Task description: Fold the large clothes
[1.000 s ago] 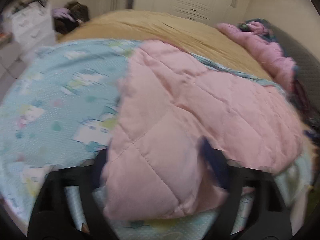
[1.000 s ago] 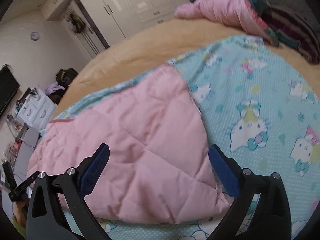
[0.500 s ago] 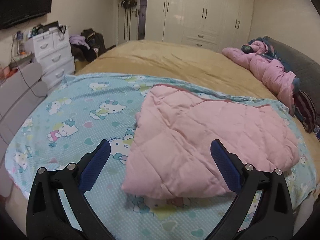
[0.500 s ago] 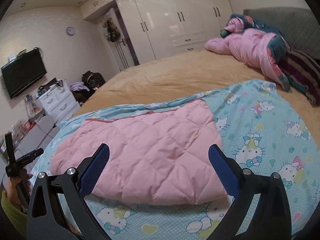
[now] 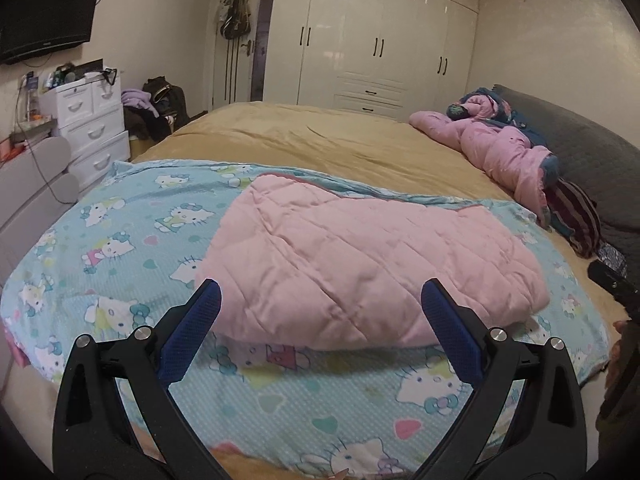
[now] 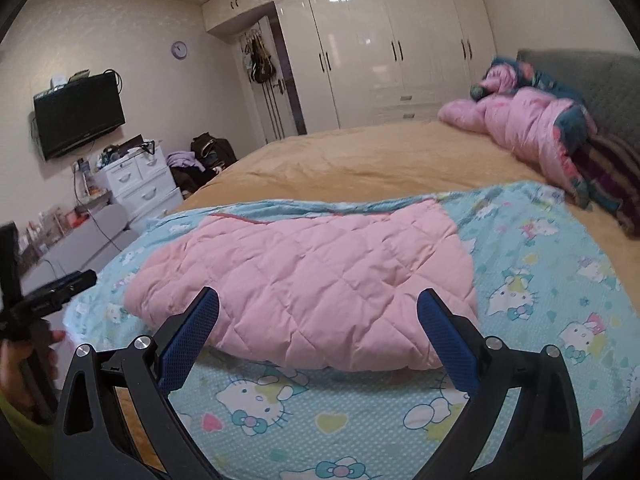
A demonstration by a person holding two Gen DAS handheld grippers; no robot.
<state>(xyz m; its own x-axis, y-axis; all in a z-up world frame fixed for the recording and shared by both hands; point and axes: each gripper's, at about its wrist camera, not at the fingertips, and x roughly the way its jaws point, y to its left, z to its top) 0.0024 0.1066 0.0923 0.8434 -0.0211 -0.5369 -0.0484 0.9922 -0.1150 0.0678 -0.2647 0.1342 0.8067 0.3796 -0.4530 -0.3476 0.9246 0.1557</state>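
Observation:
A pink quilted garment [image 5: 360, 264] lies folded on a light blue cartoon-cat sheet [image 5: 120, 240] on the bed; it also shows in the right wrist view [image 6: 312, 280]. My left gripper [image 5: 320, 320] is open and empty, held back from and above the garment's near edge. My right gripper [image 6: 318, 320] is open and empty too, also short of the near edge. The left gripper's handle [image 6: 52, 292] shows at the left in the right wrist view.
The tan bedspread [image 5: 320, 140] stretches behind the sheet. A pile of pink and dark bedding [image 5: 504, 148] lies against the grey headboard [image 5: 580, 152]. White drawers [image 5: 88, 128], a wall TV [image 6: 78, 114] and white wardrobes [image 5: 380, 40] line the room.
Both grippers have drawn back and up from the pink garment. The left one was right on the garment a second ago; now it is clear of it.

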